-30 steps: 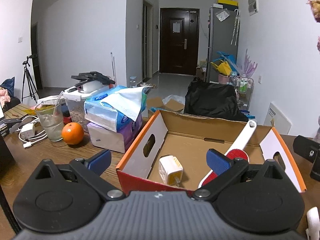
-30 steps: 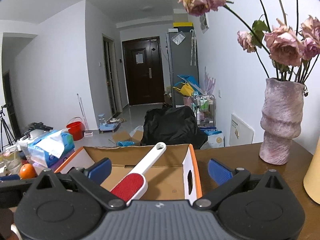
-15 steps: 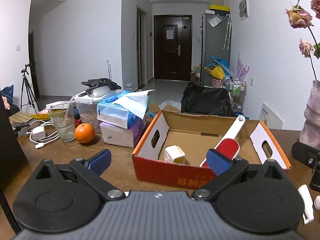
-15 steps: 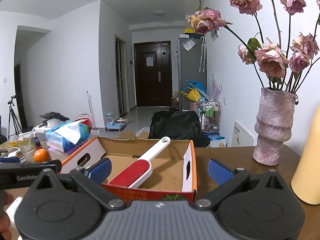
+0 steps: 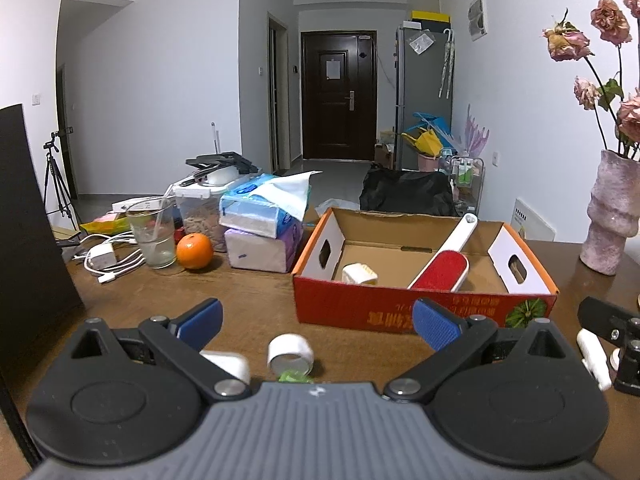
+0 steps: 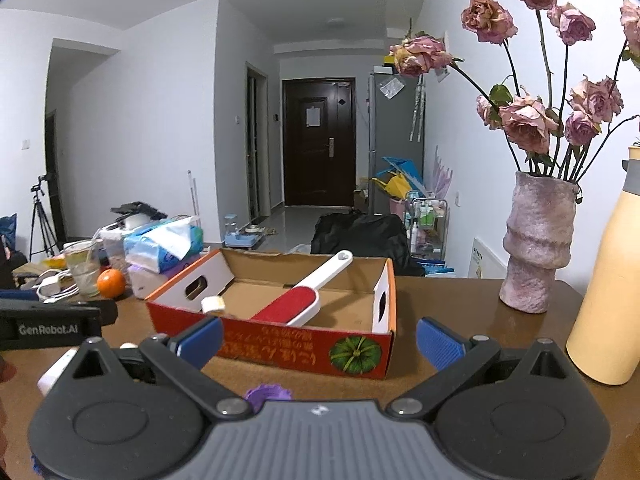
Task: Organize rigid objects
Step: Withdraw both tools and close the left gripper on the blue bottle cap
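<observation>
An open orange-and-red cardboard box [image 5: 404,312] [image 6: 280,350] sits mid-table. Inside lie a red-and-white lint brush [image 5: 444,266] [image 6: 302,294] and a small white plug-like block [image 5: 359,274] [image 6: 212,305]. My left gripper [image 5: 316,322] is open, hovering short of the box; a white tape roll [image 5: 290,354] and a white object [image 5: 228,362] lie on the table between its fingers. My right gripper [image 6: 318,338] is open in front of the box's near wall. A purple item [image 6: 267,394] peeks out just below it.
Tissue packs [image 5: 264,226], an orange [image 5: 195,252], a glass [image 5: 154,236] and a charger with cables [image 5: 108,260] crowd the table's left. A pink vase of dried roses [image 6: 536,244] and a yellow bottle [image 6: 608,280] stand right. A dark panel [image 5: 28,216] rises at far left.
Both grippers have pulled back from the box toward the near table edge, so the box looks smaller and the tape roll and purple item have come into view. Both stay open.
</observation>
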